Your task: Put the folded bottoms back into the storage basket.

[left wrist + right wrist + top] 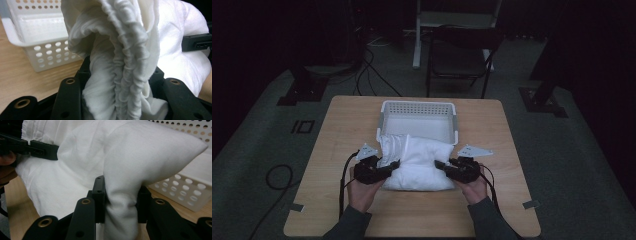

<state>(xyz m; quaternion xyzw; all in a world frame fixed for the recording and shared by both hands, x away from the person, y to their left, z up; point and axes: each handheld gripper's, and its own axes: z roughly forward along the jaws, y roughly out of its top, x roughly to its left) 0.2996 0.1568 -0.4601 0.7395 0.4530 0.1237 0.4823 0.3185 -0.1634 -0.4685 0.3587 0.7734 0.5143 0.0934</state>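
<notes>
The white pillow (417,165) lies on the table (332,145), its far edge against the near wall of the white perforated basket (418,106). The left tongs (393,165) are clamped on the gathered, elasticated edge of the pillow's cover at its left end; in the left gripper view the fabric is bunched tight between both jaws. The right tongs (438,164) are clamped on the pillow's right end, where a fold of stuffed corner is pinched between the jaws.

Probable faults from this state:
- Left grip holds loose cover fabric only. Lifting may stretch or peel the cover rather than raise the filling.
- Right grip holds a narrow fold; it may slip under load.
- The pillow looks about as wide as the basket opening; it may catch on the rim or push the light basket away
</notes>
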